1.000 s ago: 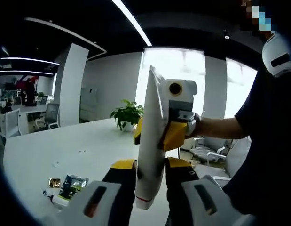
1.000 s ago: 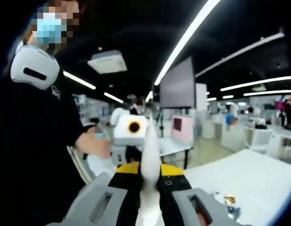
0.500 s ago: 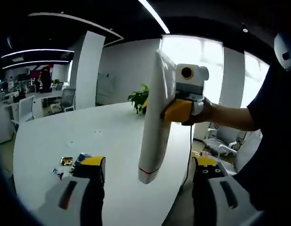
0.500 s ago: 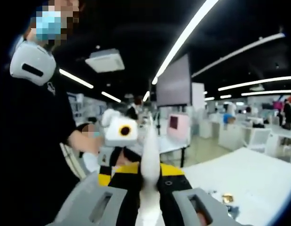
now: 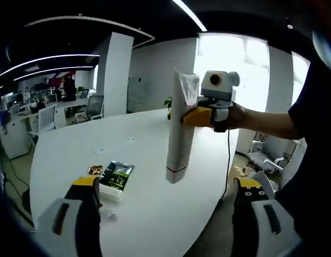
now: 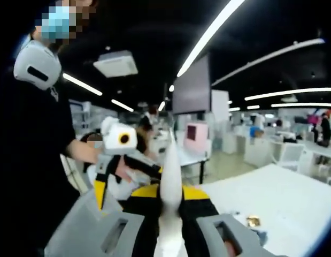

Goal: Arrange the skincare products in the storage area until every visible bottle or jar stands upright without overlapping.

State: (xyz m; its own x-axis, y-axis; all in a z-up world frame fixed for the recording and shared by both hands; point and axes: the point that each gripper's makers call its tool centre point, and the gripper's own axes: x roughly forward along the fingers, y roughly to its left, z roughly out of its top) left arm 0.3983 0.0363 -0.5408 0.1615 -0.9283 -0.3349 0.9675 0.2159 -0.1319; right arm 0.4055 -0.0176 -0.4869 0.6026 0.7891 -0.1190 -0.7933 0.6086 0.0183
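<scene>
A long white tube [image 5: 178, 134] with a crimped top and a thin red line near its lower end hangs upright above the white table [image 5: 74, 155]. My right gripper [image 5: 196, 115] comes in from the right, shut on the tube's upper part. In the right gripper view the tube [image 6: 171, 171] rises edge-on between the right gripper's [image 6: 171, 199] closed yellow-tipped jaws. My left gripper [image 5: 168, 214] is open wide, with the tube well ahead of it and nothing between the jaws. It also shows in the right gripper view, where the left gripper [image 6: 122, 179] is held by a hand at the left.
A dark green packet on a white box [image 5: 115, 178] and a small gold sachet [image 5: 94, 169] lie on the table near its front left. The table's curved edge [image 5: 208, 187] drops off toward office chairs [image 5: 261, 158]. The person's dark sleeve and arm [image 5: 272, 126] stand at the right.
My left gripper has let go of the tube's lower end, opened wide and drawn back. The right gripper keeps the tube, which now hangs farther away over the table.
</scene>
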